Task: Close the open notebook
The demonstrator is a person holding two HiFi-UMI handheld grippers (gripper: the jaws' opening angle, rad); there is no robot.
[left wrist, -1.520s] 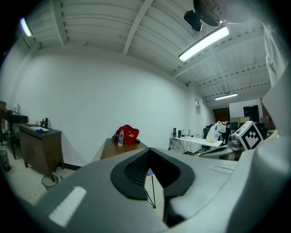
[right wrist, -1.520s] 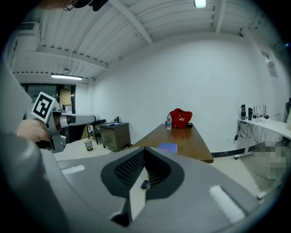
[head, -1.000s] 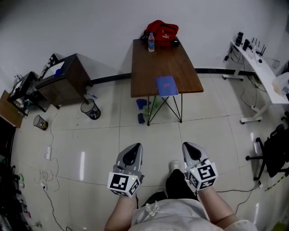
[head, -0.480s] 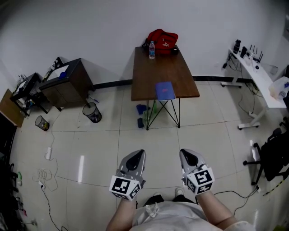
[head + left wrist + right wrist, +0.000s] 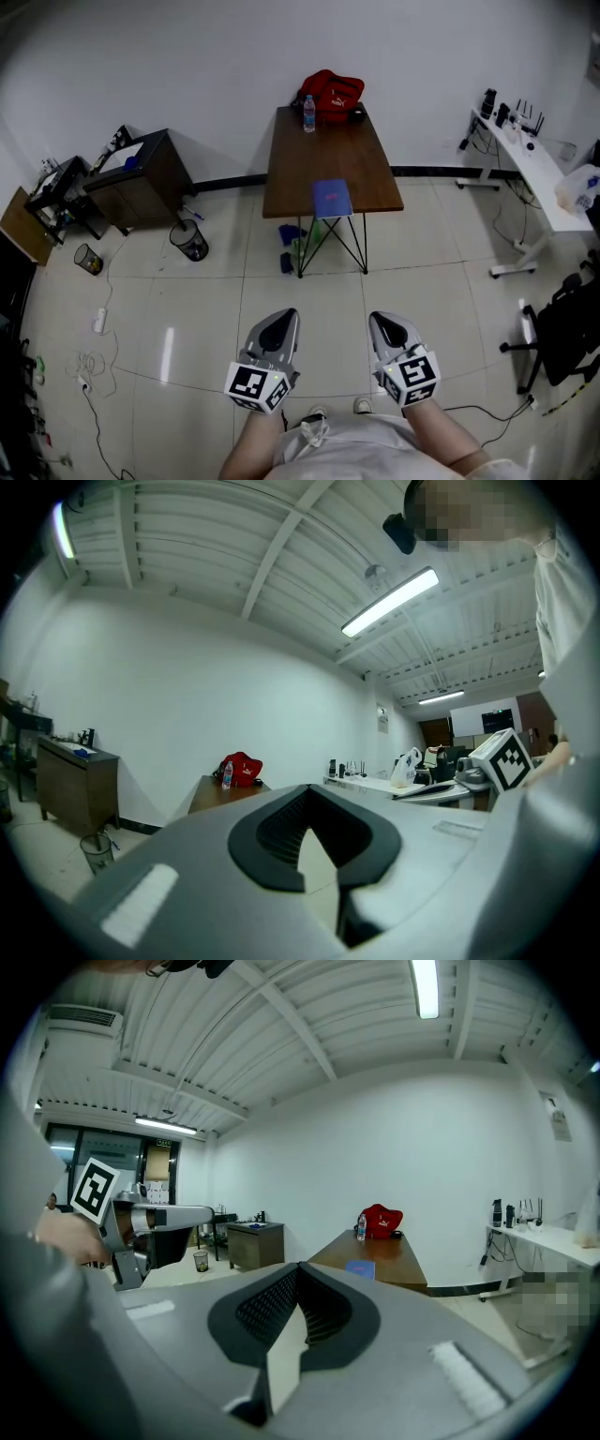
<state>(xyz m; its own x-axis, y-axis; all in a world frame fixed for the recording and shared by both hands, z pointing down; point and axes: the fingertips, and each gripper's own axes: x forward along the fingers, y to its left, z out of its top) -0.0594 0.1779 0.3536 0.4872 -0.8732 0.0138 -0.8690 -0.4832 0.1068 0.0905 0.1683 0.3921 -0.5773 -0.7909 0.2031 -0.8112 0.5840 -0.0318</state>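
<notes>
The notebook (image 5: 331, 198), at the 6 o'clock edge of the table (image 5: 309, 159), is too small in the head view to tell whether it lies open or shut. The blue and green things (image 5: 292, 246) under the table are partly hidden by its top and too small to name. At 4 o'clock a chair (image 5: 561, 330) is cut off by the picture's edge.

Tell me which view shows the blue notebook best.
The head view: it looks down on the blue notebook, its whole top visible near the front edge of the table. The right gripper view shows it small and foreshortened. The left gripper view does not show it.
</notes>
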